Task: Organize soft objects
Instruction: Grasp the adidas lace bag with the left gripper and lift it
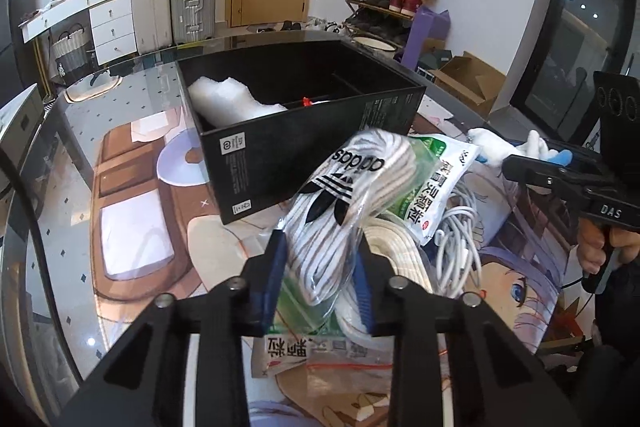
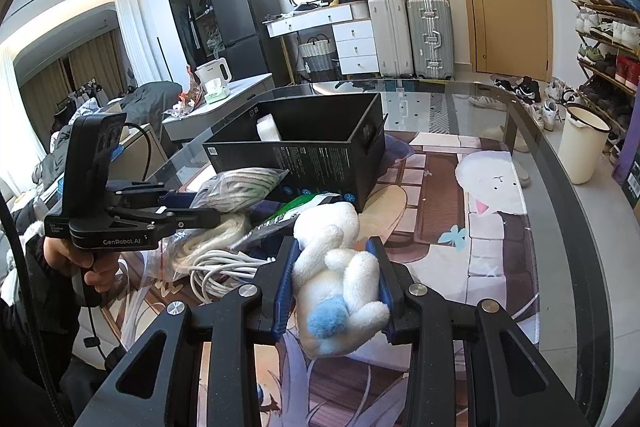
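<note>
My left gripper (image 1: 320,267) is shut on a clear Adidas bag of white laces (image 1: 344,195) and holds it up just in front of the black box (image 1: 280,155). The box is open on top, with white foam (image 1: 232,99) inside at its left. My right gripper (image 2: 334,283) is shut on a white plush toy (image 2: 340,279) with a blue tail, held above the mat. The left gripper with the bag (image 2: 236,187) shows in the right wrist view, and the plush (image 1: 508,147) shows in the left wrist view.
On the printed mat lie a green-and-white sachet (image 1: 436,187), a white cable bundle (image 1: 460,247) and a cream rope coil (image 1: 396,247). The glass table's edge (image 2: 560,163) curves at the right. Suitcases, a shoe rack and a white bucket (image 2: 580,147) stand beyond.
</note>
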### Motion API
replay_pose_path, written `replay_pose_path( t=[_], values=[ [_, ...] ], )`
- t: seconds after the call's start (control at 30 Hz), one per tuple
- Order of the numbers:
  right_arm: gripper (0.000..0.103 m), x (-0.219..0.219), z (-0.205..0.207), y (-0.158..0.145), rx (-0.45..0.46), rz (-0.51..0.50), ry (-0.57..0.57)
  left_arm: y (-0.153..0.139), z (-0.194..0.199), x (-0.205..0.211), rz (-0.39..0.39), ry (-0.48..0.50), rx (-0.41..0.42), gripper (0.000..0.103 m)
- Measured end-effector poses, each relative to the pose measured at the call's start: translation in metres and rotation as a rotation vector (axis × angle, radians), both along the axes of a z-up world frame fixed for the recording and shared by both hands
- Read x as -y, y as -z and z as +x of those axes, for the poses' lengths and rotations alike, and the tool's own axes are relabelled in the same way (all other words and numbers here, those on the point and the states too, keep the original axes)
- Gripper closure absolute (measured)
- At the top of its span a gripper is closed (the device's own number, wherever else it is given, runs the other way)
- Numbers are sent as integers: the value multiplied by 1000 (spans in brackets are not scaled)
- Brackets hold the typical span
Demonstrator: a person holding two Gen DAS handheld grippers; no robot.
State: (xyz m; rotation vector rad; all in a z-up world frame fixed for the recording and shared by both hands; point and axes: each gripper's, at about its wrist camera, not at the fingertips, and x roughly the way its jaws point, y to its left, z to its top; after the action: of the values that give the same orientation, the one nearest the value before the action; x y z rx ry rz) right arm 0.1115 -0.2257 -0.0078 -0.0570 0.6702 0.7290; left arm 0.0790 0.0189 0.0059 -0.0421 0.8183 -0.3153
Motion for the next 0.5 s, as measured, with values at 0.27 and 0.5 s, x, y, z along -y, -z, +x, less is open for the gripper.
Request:
replay_pose_path(
  t=[0.27, 0.5],
  values=[
    [68, -2, -3, -4, 16, 11, -11, -19, -23, -8, -39, -2, 59, 85],
    [68, -3, -7, -14, 52, 33, -12, -35, -29, -10, -58, -10, 113, 90]
  ],
)
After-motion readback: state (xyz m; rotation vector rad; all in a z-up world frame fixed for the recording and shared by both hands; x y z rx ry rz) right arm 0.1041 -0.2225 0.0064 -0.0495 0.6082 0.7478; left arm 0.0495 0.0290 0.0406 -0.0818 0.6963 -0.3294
